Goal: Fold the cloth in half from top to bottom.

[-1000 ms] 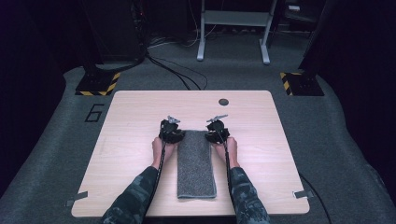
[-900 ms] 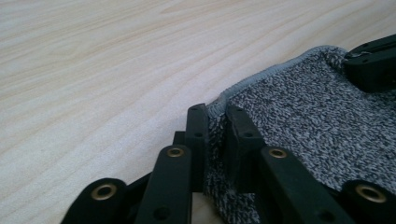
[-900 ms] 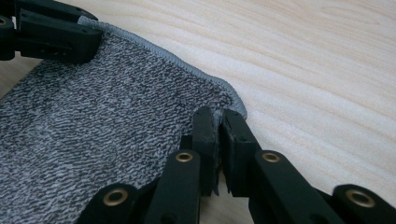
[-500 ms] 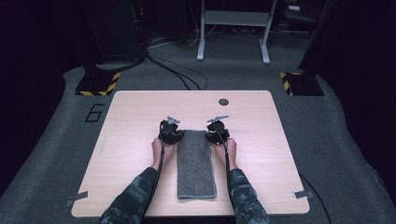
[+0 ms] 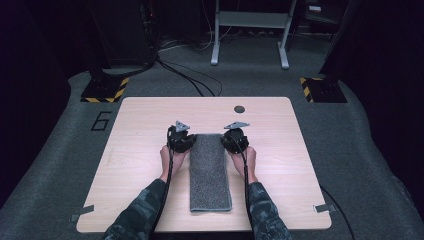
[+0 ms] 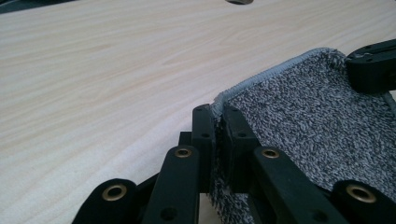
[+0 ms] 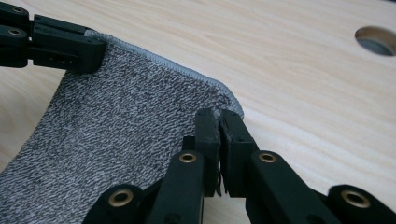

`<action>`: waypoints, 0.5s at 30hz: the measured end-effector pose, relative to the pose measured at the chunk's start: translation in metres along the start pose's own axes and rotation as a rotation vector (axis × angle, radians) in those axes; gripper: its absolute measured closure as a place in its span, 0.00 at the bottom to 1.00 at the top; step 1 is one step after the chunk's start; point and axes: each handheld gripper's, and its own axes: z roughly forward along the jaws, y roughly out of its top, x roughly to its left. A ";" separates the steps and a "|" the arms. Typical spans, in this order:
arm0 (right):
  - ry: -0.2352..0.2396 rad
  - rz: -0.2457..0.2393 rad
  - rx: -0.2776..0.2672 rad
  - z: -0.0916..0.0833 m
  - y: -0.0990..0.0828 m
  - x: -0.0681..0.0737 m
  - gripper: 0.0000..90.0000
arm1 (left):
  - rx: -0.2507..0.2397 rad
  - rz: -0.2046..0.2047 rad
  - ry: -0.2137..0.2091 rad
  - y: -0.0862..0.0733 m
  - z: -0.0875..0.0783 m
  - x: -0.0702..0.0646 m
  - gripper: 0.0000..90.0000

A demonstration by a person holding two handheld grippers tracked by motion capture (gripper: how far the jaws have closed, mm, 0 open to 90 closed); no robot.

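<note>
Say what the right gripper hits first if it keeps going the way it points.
Likely nothing but bare table. The right gripper is shut on the grey towel's far corner; beyond lies open wood, with the round hole off to one side. Depth is hard to judge.

Table [image 5: 150, 150] evenly lit from above, surroundings v. dark; close-up views slightly soft.

High view is looking forward and down over the table [image 5: 150, 150]; both gripper views are sitting close along their jaws, sharing the towel's [image 6: 317, 116] far edge.
</note>
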 end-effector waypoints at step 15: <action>-0.023 -0.056 -0.091 -0.018 0.028 0.002 0.96 | -0.086 0.029 0.028 0.032 -0.019 0.006 0.94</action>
